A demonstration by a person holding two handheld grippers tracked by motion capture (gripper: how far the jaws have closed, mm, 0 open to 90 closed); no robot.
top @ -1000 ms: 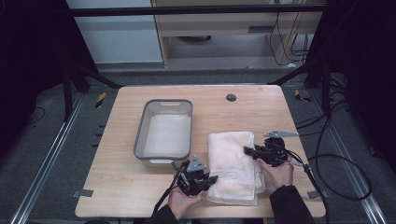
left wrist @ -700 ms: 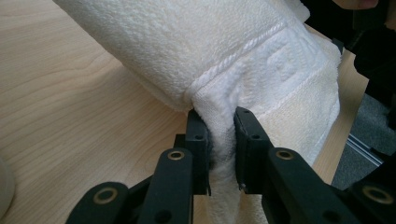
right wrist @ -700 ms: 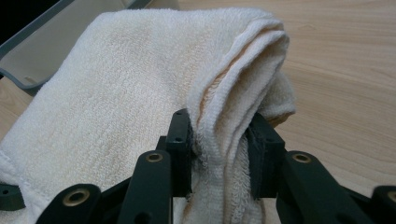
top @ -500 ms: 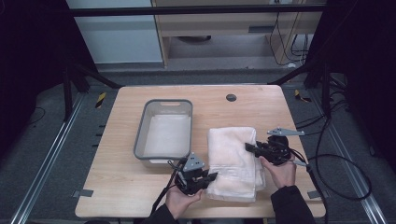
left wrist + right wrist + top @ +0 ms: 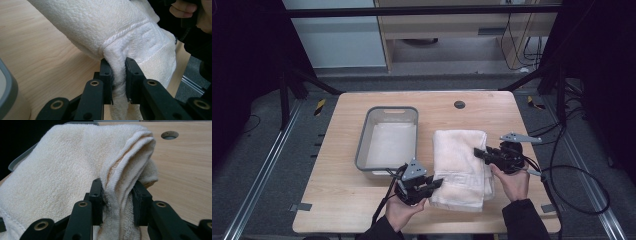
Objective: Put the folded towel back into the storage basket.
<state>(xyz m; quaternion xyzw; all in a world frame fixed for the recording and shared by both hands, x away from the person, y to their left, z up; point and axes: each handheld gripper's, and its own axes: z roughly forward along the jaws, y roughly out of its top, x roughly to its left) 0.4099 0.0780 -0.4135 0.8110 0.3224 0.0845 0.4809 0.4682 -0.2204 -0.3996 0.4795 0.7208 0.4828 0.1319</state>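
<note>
A folded cream towel [image 5: 460, 162] lies on the wooden table [image 5: 492, 110], right of centre. My left gripper [image 5: 437, 183] is at the towel's near left corner. In the left gripper view its jaws are shut on a pinched fold of the towel's hemmed edge [image 5: 117, 53], and the left gripper [image 5: 118, 68] lifts that edge a little. My right gripper [image 5: 477, 152] is at the towel's right edge. Here the right gripper [image 5: 118, 190] is shut on several stacked layers of the towel [image 5: 70, 167].
A grey plastic bin [image 5: 387, 137] stands left of the towel, its near end close to my left gripper, and its rim [image 5: 22, 157] appears behind the towel. A round cable hole [image 5: 459, 104] sits in the far part of the table. The table's front edge is near both hands.
Both hands stay almost in place. The right gripper has shifted slightly toward the right and far side, still at the towel's edge.
</note>
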